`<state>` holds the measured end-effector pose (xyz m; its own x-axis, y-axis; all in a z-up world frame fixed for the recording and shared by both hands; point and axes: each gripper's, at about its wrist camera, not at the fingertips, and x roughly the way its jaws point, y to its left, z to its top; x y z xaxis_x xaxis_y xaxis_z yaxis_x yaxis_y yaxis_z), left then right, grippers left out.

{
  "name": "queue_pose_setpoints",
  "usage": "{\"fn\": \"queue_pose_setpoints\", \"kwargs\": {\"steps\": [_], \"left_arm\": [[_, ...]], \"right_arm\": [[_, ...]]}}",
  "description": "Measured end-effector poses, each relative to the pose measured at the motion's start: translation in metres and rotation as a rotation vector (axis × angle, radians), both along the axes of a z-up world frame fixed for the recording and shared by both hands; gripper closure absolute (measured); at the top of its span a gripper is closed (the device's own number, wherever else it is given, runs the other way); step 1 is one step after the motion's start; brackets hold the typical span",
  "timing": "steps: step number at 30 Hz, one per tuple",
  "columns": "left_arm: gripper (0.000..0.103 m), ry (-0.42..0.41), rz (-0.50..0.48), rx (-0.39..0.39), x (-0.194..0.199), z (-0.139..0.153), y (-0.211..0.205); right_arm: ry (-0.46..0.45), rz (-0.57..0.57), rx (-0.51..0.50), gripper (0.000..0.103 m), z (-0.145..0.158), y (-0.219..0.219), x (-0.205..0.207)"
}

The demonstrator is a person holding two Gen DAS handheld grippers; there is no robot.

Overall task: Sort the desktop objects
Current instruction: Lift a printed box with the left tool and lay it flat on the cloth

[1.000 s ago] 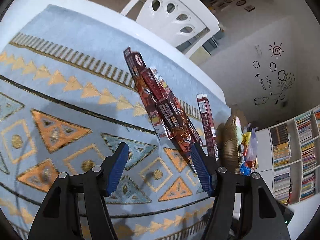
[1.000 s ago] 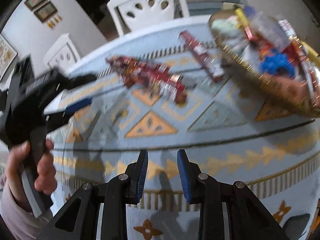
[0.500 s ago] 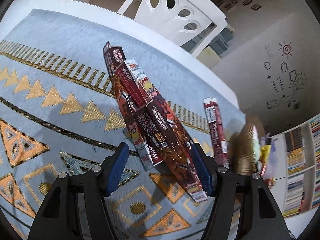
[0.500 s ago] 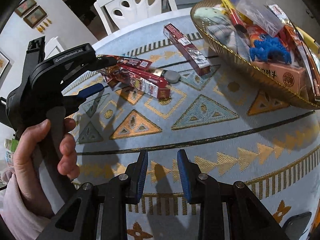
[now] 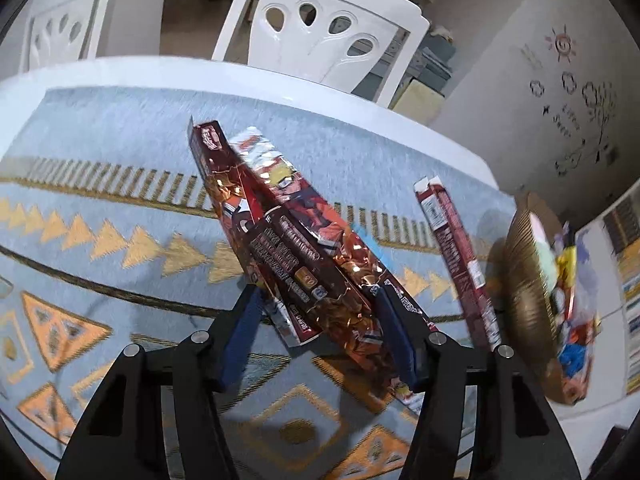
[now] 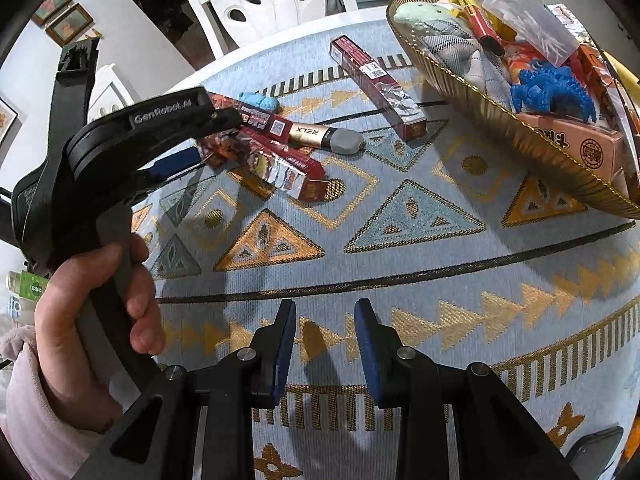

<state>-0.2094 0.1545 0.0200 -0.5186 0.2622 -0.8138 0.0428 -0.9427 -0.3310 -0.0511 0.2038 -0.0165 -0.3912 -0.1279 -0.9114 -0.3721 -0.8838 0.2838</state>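
- Around me: a round table under a pale blue woven cloth (image 6: 400, 248) patterned with gold triangles, and a white plastic chair (image 5: 328, 36) with teardrop cut-outs at the far edge.
- On the right side of the cloth sits a gold-rimmed ribbed basket (image 6: 520, 128), heaped with a blue spiky toy, snack packets and a peach box.
- Between basket and pile lies a single long dark red carton (image 6: 378, 82) with a foil end, well apart from both my tools.
- Touching the pile's far side: a gold tube with a grey cap (image 6: 324, 136), and beyond it a small light blue toy (image 6: 258, 100).
- The task's thing, a pile of long dark red foil snack boxes (image 5: 304, 256), lies crossed over itself on the cloth.
- My left gripper (image 5: 320, 332) straddles the pile's near end; the jaws are closing, boxes between the blue pads, contact not yet clear.
- My left hand (image 6: 96, 300), pale pink sleeve behind it, grasps that tool's handle.
- My right gripper (image 6: 325, 344) hovers over bare cloth near the table's front edge, jaws narrowly parted, nothing between them.
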Motion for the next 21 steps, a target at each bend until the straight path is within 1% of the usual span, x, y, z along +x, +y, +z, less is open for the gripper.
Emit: {"fn": "queue_pose_setpoints", "kwargs": {"steps": [4, 11, 15, 18, 21], "left_arm": [[0.046, -0.001, 0.000, -0.004, 0.003, -0.002, -0.004], [0.046, 0.001, -0.023, -0.041, 0.012, 0.003, -0.007], [0.046, -0.001, -0.024, -0.045, 0.023, 0.007, -0.015], [0.046, 0.003, -0.027, -0.057, 0.034, 0.010, -0.022], [0.046, 0.020, -0.056, -0.068, 0.055, 0.014, -0.033]], "right_arm": [[-0.006, 0.006, 0.001, 0.074, 0.000, -0.001, -0.003], [-0.007, 0.005, -0.009, 0.074, 0.001, 0.000, -0.009], [-0.002, 0.004, 0.007, 0.074, 0.002, -0.003, -0.007], [-0.002, -0.008, 0.047, 0.074, -0.004, -0.007, -0.005], [0.004, -0.039, 0.133, 0.074, -0.008, -0.008, 0.006]]}}
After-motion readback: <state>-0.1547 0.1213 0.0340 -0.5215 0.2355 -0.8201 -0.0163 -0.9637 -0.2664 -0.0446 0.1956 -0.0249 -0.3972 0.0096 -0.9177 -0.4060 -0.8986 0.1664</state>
